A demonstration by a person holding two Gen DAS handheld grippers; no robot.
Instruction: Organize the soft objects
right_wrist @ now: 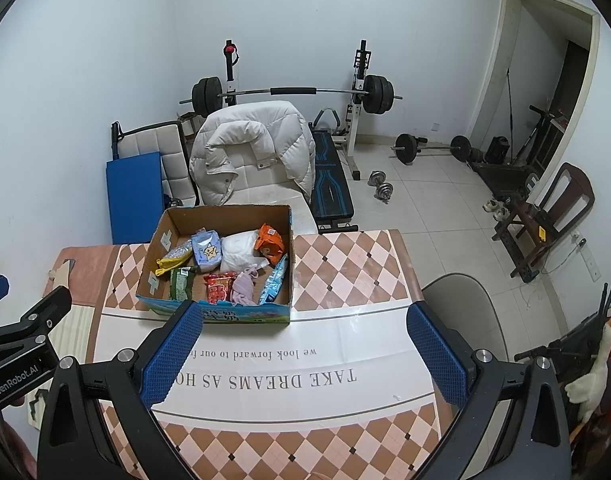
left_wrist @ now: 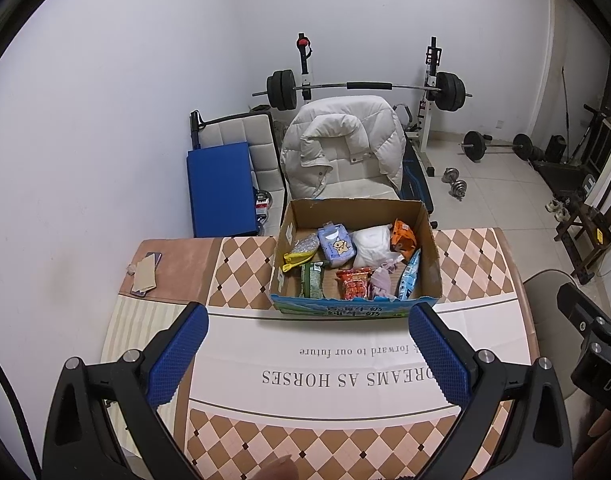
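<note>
- Cardboard box [left_wrist: 355, 254] at the table's [left_wrist: 477, 264] far edge, soft packs inside: red snack bag [left_wrist: 354, 282], white bundle [left_wrist: 372, 245], pink cloth [left_wrist: 379, 283].
- Risk: packs are crammed together, so my grab may drag a neighbour along; slick bags could slip.
- My left gripper [left_wrist: 308, 354] is wide apart and empty, hanging short of the box.
- My right gripper [right_wrist: 303, 354] is the same, off to the box's right.

A brown box [left_wrist: 355, 216] holds an orange pack [left_wrist: 402, 236], a red pack [left_wrist: 354, 282] and a white bag [left_wrist: 371, 245] on a tablecloth [left_wrist: 465, 264] of brown-and-pink diamonds, between blue-padded fingers [left_wrist: 177, 360].
</note>
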